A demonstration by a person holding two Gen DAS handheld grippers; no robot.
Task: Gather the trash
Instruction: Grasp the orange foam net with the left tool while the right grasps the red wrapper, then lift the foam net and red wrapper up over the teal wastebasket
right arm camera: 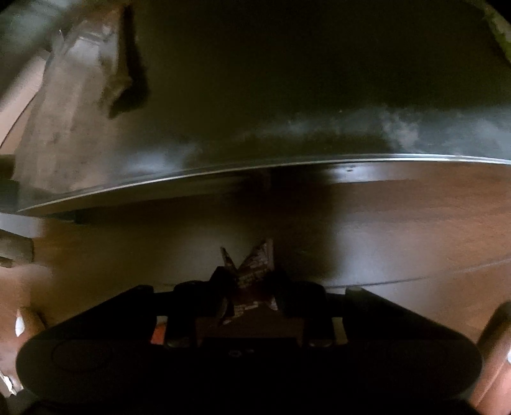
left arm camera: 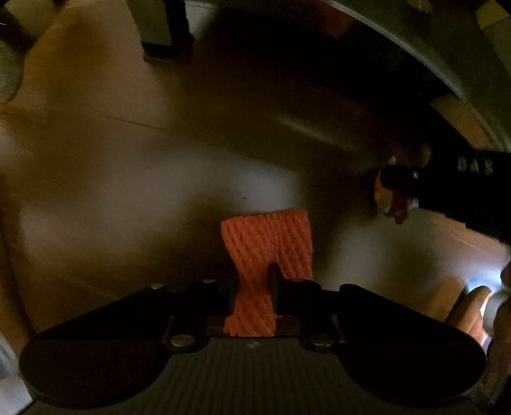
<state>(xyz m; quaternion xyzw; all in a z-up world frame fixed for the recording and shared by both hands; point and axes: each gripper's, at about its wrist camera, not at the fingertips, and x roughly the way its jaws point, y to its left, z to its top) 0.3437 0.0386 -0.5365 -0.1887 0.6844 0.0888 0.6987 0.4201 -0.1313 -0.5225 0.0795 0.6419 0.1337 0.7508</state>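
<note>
In the left wrist view my left gripper is shut on an orange foam net sleeve; its pads pinch the sleeve's narrowed middle, and the wider end flares out past the fingertips above a dim floor. At that view's right edge the other black gripper holds a crumpled wrapper. In the right wrist view my right gripper is shut on that crumpled, printed wrapper, whose torn ends stick up between the dark fingers. Both pictures are dark and blurred.
A brown wooden floor lies under both grippers. A dark round table top with a bright rim fills the upper half of the right wrist view. A furniture leg stands at the top of the left wrist view. Fingers of a hand show at the edges.
</note>
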